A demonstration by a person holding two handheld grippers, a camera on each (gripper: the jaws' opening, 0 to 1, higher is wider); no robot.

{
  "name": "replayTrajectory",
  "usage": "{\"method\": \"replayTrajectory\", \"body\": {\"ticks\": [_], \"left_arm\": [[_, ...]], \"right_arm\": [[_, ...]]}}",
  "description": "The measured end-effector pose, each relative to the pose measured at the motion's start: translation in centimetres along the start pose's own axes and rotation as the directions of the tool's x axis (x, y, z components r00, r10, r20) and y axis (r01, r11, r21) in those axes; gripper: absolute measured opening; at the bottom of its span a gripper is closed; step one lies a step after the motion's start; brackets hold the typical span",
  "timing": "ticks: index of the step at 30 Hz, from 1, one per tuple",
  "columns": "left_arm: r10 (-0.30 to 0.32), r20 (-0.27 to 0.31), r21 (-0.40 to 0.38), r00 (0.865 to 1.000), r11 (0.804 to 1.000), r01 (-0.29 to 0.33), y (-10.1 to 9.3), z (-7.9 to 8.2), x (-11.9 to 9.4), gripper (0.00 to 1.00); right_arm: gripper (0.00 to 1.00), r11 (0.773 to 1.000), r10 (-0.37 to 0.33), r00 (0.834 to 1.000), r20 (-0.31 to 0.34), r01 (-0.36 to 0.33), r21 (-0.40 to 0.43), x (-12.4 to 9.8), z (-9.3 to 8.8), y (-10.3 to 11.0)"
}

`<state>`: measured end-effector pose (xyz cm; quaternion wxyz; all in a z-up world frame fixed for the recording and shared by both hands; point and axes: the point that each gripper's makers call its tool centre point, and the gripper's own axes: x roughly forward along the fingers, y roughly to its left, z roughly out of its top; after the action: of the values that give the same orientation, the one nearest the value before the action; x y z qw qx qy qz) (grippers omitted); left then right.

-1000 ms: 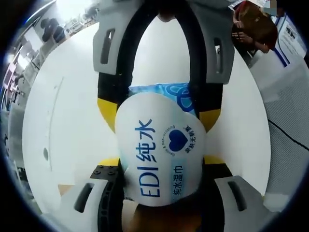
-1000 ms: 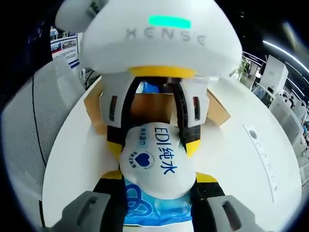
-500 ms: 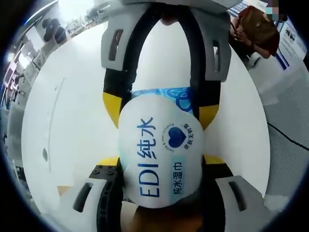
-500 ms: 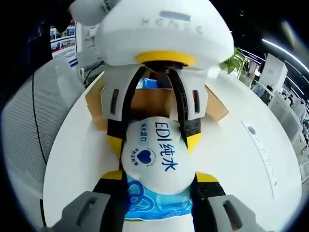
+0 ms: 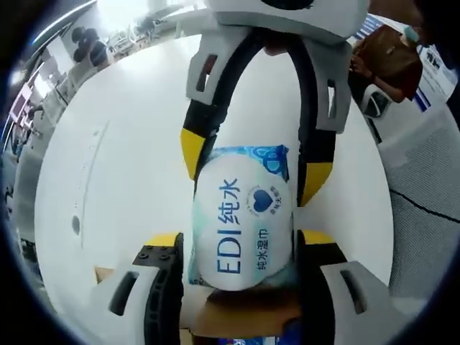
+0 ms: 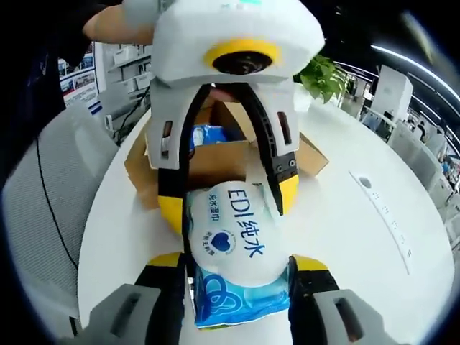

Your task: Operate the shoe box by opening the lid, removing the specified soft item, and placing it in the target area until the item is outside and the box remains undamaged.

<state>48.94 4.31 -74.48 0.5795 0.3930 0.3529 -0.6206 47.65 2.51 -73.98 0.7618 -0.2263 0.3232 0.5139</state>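
Wet-wipes pack (image 5: 243, 228), soft, white label with blue "EDI" lettering, blue-patterned end: held off the white round table (image 5: 122, 165) between two grippers that face each other.

Change since a second ago: in the right gripper view the cardboard shoe box (image 6: 215, 162) sits lower behind the pack and more of its open interior shows, with another blue packet inside. In the left gripper view the opposing gripper has tilted and drawn back slightly, exposing more of the pack's blue end. Judgement: the item is already out of the box and is being carried clear, so placement in the target area is what is left.

Left gripper (image 5: 241, 241): jaws clenched on the label end of the pack, pointing across the table.

Right gripper (image 6: 241, 269): jaws clamped on the blue-patterned end, pointing toward the box.

Box: lid flaps open, no visible damage, resting on the table behind the pack.
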Motion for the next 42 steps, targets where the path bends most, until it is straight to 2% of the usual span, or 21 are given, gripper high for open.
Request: {"method": "replayTrajectory", "body": {"ticks": [4,12,17,21,26,30,35,38,40,42], "left_arm": [[-0.008,0.031,-0.044,0.999,0.999,0.009,-0.1,0.1,-0.9,0.63],[-0.021,0.118,-0.120,0.993,0.992,0.035,-0.8,0.8,-2.4,0.65],[-0.007,0.144,-0.128,0.990,0.991,0.025,-1.1,0.7,-3.1,0.67],[0.009,0.201,-0.154,0.980,0.988,0.023,-1.1,1.5,-3.8,0.69],[0.028,0.233,-0.151,0.972,0.989,0.007,-1.3,1.8,-4.9,0.71],[0.046,0.273,-0.181,0.961,0.983,0.004,-1.3,1.9,-5.8,0.73],[0.059,0.317,-0.208,0.947,0.978,0.009,-1.7,1.6,-6.7,0.76],[0.059,0.326,-0.232,0.944,0.973,0.019,-2.0,1.0,-7.1,0.78],[0.066,0.344,-0.248,0.937,0.968,0.022,-2.1,0.9,-7.4,0.79],[0.085,0.382,-0.272,0.920,0.962,0.024,-2.0,1.1,-7.9,0.79]], "right_arm": [[0.60,0.997,-0.025,0.998,0.051,0.022,0.075,-0.6,0.9,-0.3],[0.60,0.990,-0.050,0.995,0.084,0.038,0.134,-1.8,1.6,-0.1],[0.62,0.986,-0.066,0.993,0.095,0.051,0.157,-2.3,1.8,0.3],[0.64,0.976,-0.079,0.990,0.114,0.053,0.212,-2.7,2.0,0.5],[0.68,0.964,-0.106,0.984,0.145,0.066,0.258,-3.4,2.5,0.5],[0.71,0.954,-0.127,0.979,0.160,0.076,0.290,-3.8,2.7,0.5],[0.73,0.947,-0.141,0.976,0.169,0.083,0.310,-4.2,3.1,1.2],[0.75,0.946,-0.146,0.974,0.172,0.087,0.313,-4.3,3.3,1.8],[0.75,0.944,-0.148,0.973,0.178,0.085,0.319,-4.4,3.5,2.0],[0.76,0.941,-0.156,0.971,0.183,0.089,0.327,-4.7,3.7,2.2]]}}
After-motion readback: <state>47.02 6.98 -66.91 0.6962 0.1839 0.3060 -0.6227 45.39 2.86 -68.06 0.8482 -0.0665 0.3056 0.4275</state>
